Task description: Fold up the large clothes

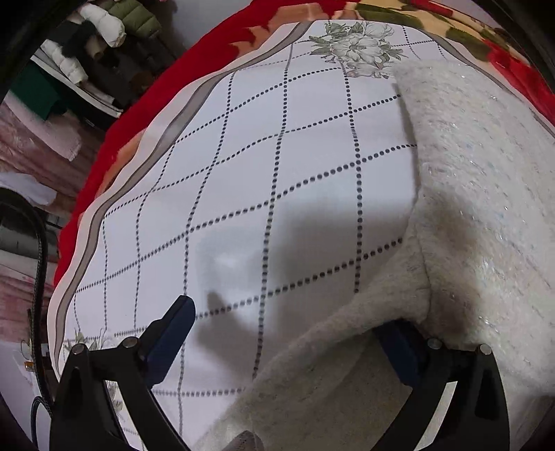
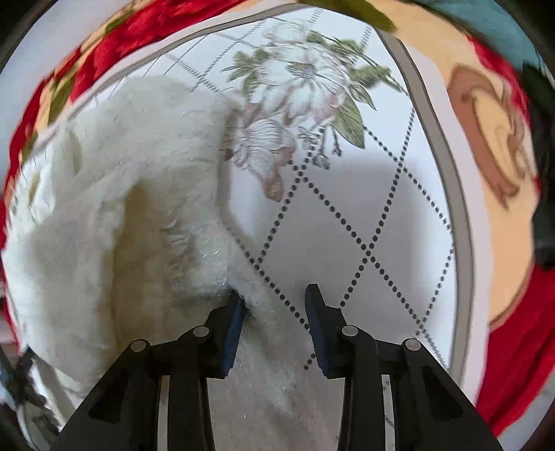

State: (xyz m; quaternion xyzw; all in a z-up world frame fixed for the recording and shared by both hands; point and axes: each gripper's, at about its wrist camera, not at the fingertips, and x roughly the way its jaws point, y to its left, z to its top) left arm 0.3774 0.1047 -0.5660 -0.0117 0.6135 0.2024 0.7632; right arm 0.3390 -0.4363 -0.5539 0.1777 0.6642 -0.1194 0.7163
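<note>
Left tool: wide open, holding nothing. 2 blue pads far apart, 1 over the bare cloth, the other tucked against the fluffy edge of the sweater.
Left tool fingers: black arms with blue pads, low over the desk near its left edge.
Right tool: partly open, not pinching. Left pad touching the fuzzy edge of the sweater, right pad over bare cloth just beside it.
Right tool fingers: black arms, blue pads, close to the cloth.
Sweater: big, white, fluffy, with tiny shiny threads. Lying on the desk toward its right side in the left view, reaching almost to the far edge. Folded over on itself, with a thick rolled edge along its left side.
Sweater in the right view: bunched and lumpy, filling the left half of the desk, 1 flap running down between the tool's pads.
Cloth: white cover on the desk, with dotted lines making squares, a grey band round the edge, and flowers in the far corner.
Blanket: red with yellow and green shapes, sticking out past the edges of the cloth.
Shadow: dark shape of the tool on the cloth.
Puffy coats: hanging past the far left edge, white and green.
</note>
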